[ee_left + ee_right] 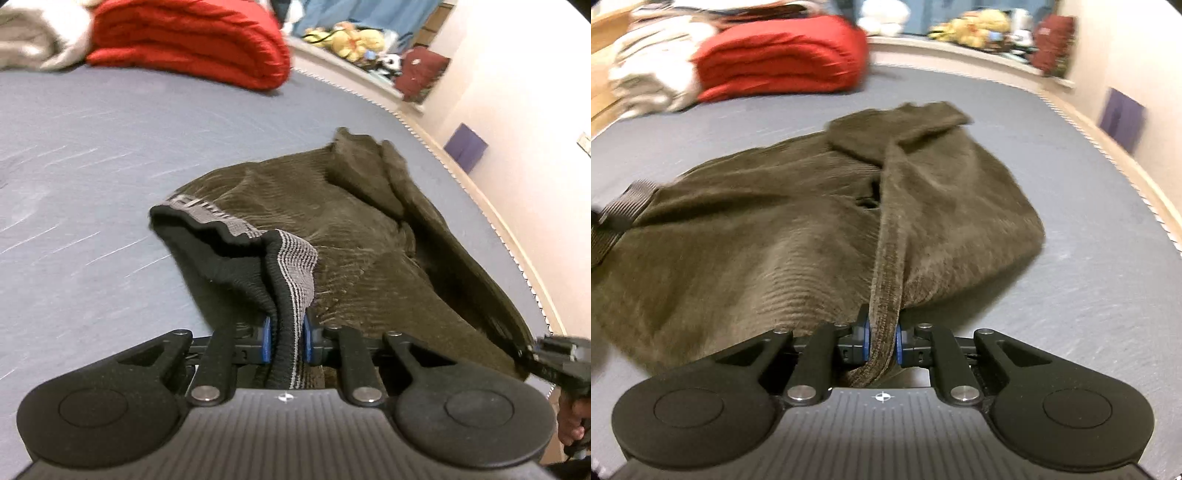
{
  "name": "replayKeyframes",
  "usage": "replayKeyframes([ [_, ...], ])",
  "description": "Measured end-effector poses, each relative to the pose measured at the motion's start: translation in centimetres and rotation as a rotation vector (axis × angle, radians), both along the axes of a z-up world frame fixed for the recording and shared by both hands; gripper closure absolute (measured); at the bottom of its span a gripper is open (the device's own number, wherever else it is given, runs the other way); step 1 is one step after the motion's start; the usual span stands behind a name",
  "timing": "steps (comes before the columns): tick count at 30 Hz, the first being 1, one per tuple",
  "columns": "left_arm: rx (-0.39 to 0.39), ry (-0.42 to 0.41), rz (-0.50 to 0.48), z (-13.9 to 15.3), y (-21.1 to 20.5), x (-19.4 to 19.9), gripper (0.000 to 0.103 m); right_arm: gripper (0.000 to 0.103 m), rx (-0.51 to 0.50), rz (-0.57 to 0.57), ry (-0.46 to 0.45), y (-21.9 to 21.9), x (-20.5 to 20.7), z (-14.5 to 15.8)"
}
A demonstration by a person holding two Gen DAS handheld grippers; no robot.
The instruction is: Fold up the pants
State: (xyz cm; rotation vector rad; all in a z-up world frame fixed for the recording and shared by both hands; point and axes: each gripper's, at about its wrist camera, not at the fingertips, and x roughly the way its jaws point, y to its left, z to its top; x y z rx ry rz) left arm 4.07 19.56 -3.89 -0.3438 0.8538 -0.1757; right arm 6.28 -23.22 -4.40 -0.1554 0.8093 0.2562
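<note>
Left wrist view has my left gripper [286, 341] clamped on the elastic waistband [291, 273] of the pants [332, 221], its blue pads [266, 339] pressing the black and grey striped band from both sides. From the pinch the waistband runs forward and to the left, its far end gaping open above the grey-blue sheet [92, 166], while the dark brown corduroy spreads ahead and to the right of my fingers. A bunched cuff [364, 155] lies folded at the far end of the cloth. At the far right edge of this view I see my right gripper [554, 362] holding the other edge of the pants, with part of my hand [570, 417] below it. Right wrist view shows that right gripper [882, 343] pinched shut on a thick ridge of corduroy, the blue pads [866, 338] squeezing it on both sides. The ridge climbs straight ahead from the jaws, and the body of the pants spreads mostly to the left of them, with a smaller rounded fold to the right. Far ahead and to the left of both grippers sits a folded red blanket [783, 55] beside pale bedding [653, 74]. Plush toys [971, 22] line a ledge farther back, ahead and to the right. Both views are streaked with blur.
</note>
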Motion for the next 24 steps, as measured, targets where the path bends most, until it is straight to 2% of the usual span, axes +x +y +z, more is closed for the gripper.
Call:
replayKeyframes([
  [2,-0.013,0.026,0.022,0.5,2.5,-1.9,0.086,0.091,0.018,0.062,0.023,1.4,-2.4,0.2],
  [5,0.016,0.057,0.027,1.2,5.6,-5.1,0.085,0.091,0.036,0.164,0.049,3.9,-6.5,0.1],
  [8,0.037,0.116,0.050,1.1,8.0,-7.9,0.084,0.091,0.043,0.246,0.117,6.1,-9.9,-0.6],
  [10,0.045,0.182,0.077,0.3,8.8,-8.8,0.080,0.088,-0.017,0.336,0.158,8.0,-11.9,-1.8],
  [11,0.080,0.205,0.084,0.2,8.8,-8.9,0.081,0.083,-0.057,0.352,0.173,8.5,-12.2,-2.2],
  [12,0.157,0.194,0.100,0.6,8.3,-9.0,0.080,0.081,-0.081,0.351,0.185,8.8,-12.4,-2.4],
  [13,0.218,0.167,0.122,1.2,7.8,-9.1,0.080,0.081,-0.072,0.339,0.195,8.7,-12.1,-2.0],
  [14,0.263,0.138,0.139,2.2,7.2,-8.9,0.071,0.080,-0.039,0.322,0.211,8.4,-11.2,-1.3],
  [15,0.281,0.107,0.150,3.1,6.8,-9.0,0.059,0.078,0.010,0.302,0.227,8.2,-10.3,-0.5],
  [18,0.277,-0.003,0.131,5.8,4.5,-8.6,0.048,0.072,0.123,0.257,0.211,7.2,-7.8,2.2],
  [20,0.275,-0.033,0.082,6.4,2.1,-7.8,0.047,0.068,0.150,0.234,0.165,6.8,-5.9,3.6],
  [22,0.271,-0.049,0.038,6.6,-0.1,-6.6,0.047,0.057,0.198,0.192,0.146,6.4,-3.6,4.5],
  [24,0.269,-0.043,-0.001,6.3,-1.8,-5.6,0.047,0.053,0.210,0.164,0.119,6.1,-1.7,4.8],
])
